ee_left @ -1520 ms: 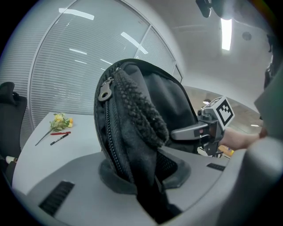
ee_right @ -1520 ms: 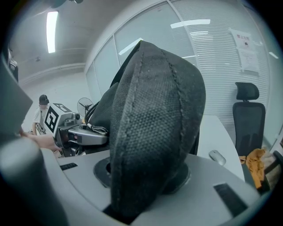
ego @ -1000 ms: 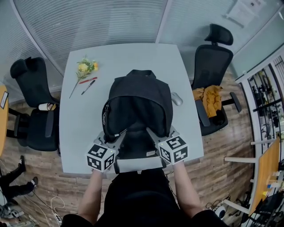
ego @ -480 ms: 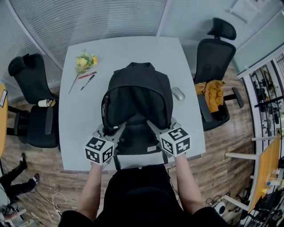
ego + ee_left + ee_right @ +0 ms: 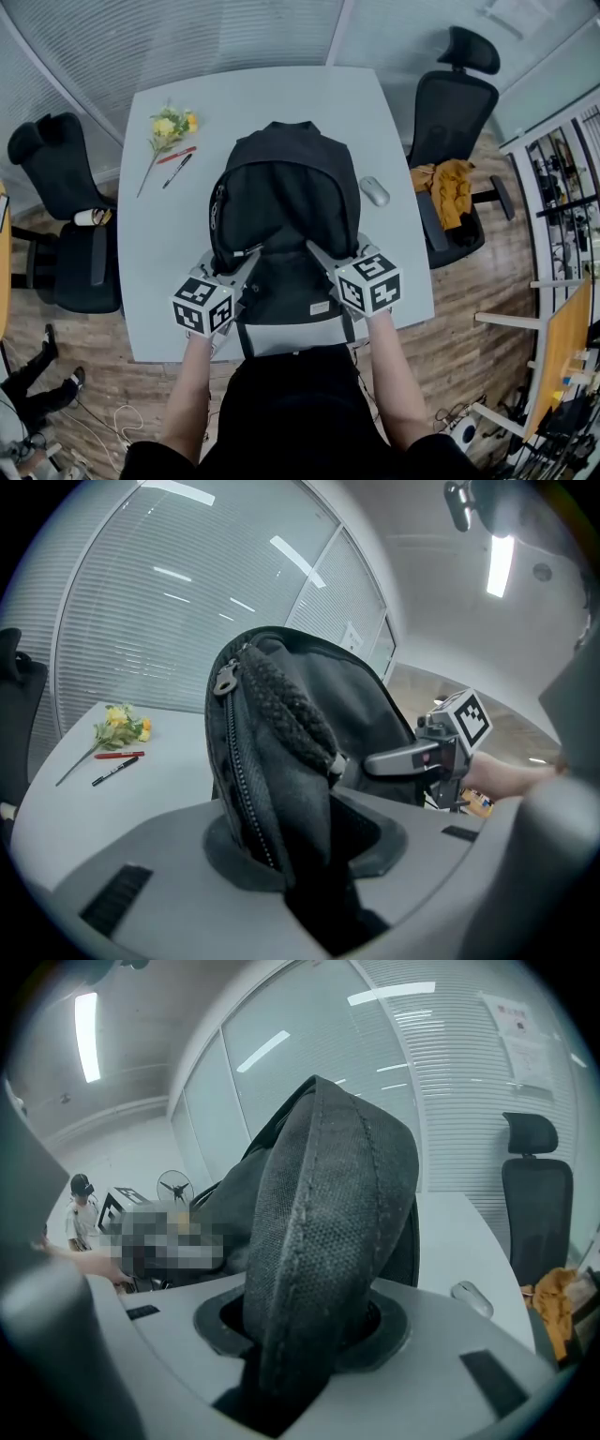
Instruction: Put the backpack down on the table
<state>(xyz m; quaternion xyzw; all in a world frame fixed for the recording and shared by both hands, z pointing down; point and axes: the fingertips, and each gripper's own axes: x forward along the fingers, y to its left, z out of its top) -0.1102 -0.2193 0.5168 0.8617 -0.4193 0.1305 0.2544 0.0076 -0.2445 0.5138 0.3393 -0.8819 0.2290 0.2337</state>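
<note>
Black backpack (image 5: 286,202) sits on the pale grey bench (image 5: 178,244), approx mid-bench. Its lower end, w/ a small pale label, lies toward the person's edge, & two straps hang off that edge. Both grippers are at that near end of the backpack, one per side, marker cubes toward the person, bare forearms behind them.

left gripper (image 5: 230,267): at the backpack's near-left corner. In its own view the fingers (image 5: 141,855) are opening w/ a fold of backpack cloth btwn them: the zip edge, w/ zip teeth & puller running up the fold. Cloth fills most of the gap & touches the fingers, so it's not let go yet.

right gripper (image 5: 339,255): at the backpack's near-right corner. Fingers (image 5: 450,1354) also opening, w/ a thick padded, stitched strap of the backpack btwn them. The strap arches up out of the gap & fills it side to side, pressed by both fingers.

Other stuff, placed vs the backpack:
- yellow flowers (image 5: 169,127) on the bench, far-left of it
- red pen (image 5: 175,155) & black pen (image 5: 176,171) beside the flower stems, well apart from the backpack
- grey mouse (image 5: 374,191) just off its right side, near but not touching
- black office chair (image 5: 455,112) further right, off the bench, w/ an orange cloth (image 5: 448,187) on the seat
- second black chair (image 5: 61,187) off to the left, past the bench edge
</note>
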